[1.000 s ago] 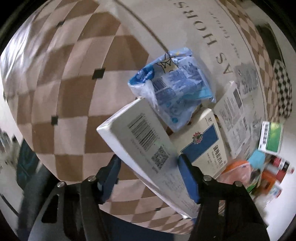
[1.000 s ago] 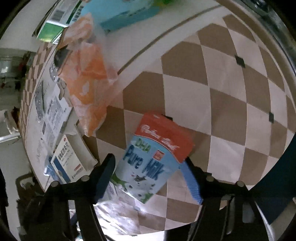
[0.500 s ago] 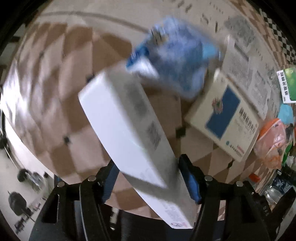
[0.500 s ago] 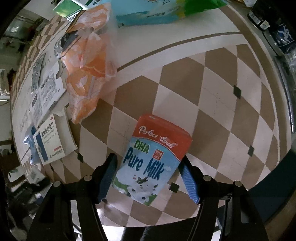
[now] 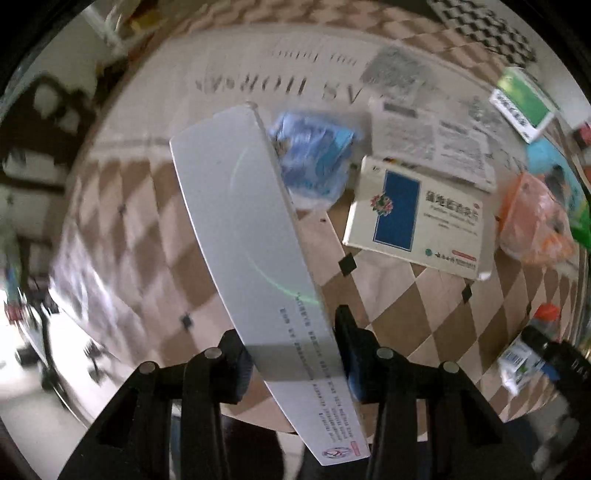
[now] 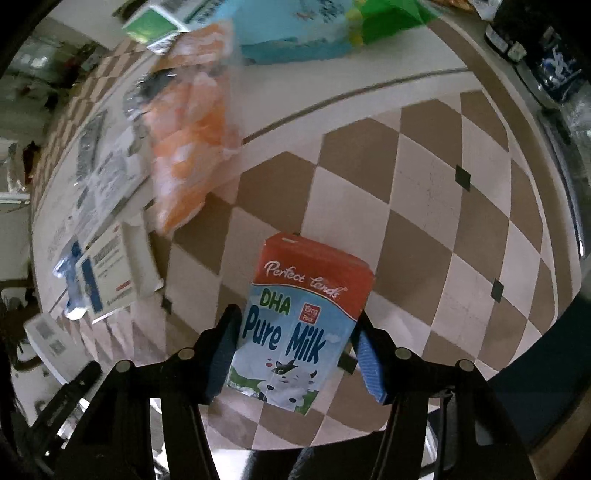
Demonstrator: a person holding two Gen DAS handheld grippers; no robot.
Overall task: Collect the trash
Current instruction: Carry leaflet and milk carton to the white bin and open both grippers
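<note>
My left gripper (image 5: 291,354) is shut on a long white box (image 5: 251,229) and holds it above the chequered table (image 5: 399,317). My right gripper (image 6: 295,350) is shut on a blue and red Pure Milk carton (image 6: 299,317), held above the table (image 6: 424,184). On the table lie a blue plastic wrapper (image 5: 314,158), a white and blue medicine box (image 5: 417,218), an orange plastic bag (image 5: 535,221) and printed leaflets (image 5: 428,140). The orange bag (image 6: 192,147) and the medicine box (image 6: 107,273) also show in the right wrist view.
A green and white box (image 5: 521,99) lies at the far right. A teal and green packet (image 6: 314,33) lies at the back. A dark appliance (image 6: 546,55) stands at the right edge. The milk carton and right gripper show at lower right in the left wrist view (image 5: 524,362).
My left gripper has lifted and turned the white box, so its plain face shows. My right gripper has risen with the milk carton. The table looks farther off in both views.
</note>
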